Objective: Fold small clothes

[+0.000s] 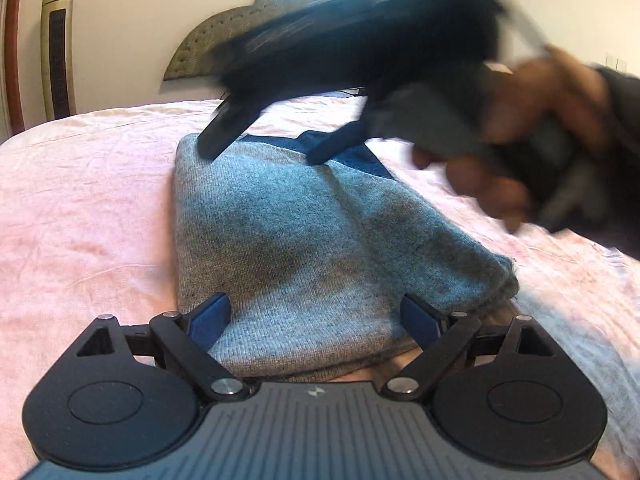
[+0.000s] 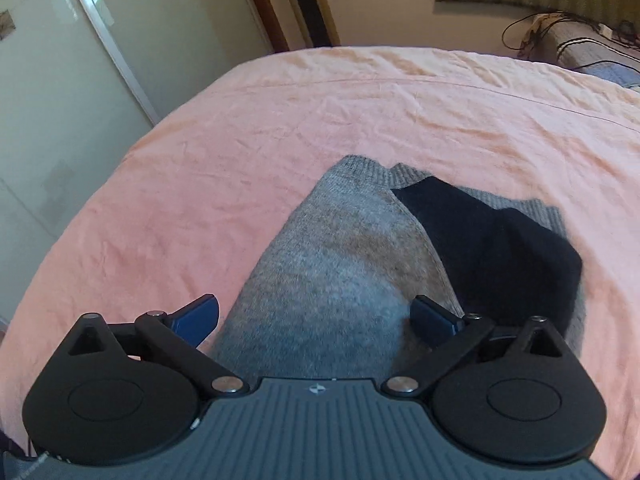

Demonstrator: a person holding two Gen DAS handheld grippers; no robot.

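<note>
A small grey knit garment (image 1: 288,232) with a dark navy part (image 1: 352,152) lies folded on the pink bed cover (image 1: 80,208). My left gripper (image 1: 316,316) is open, its blue pads on either side of the garment's near edge. My right gripper (image 1: 264,148) shows blurred in the left wrist view, above the garment's far end, jaws spread, held by a hand (image 1: 520,140). In the right wrist view the right gripper (image 2: 316,316) is open over the grey garment (image 2: 332,260), with the navy part (image 2: 492,252) to the right.
The pink cover (image 2: 280,120) spreads wide around the garment. A padded headboard (image 1: 224,36) and a tall standing appliance (image 1: 58,44) are at the back. A wardrobe door (image 2: 60,80) stands beyond the bed edge. Cables (image 2: 536,28) lie on a side surface.
</note>
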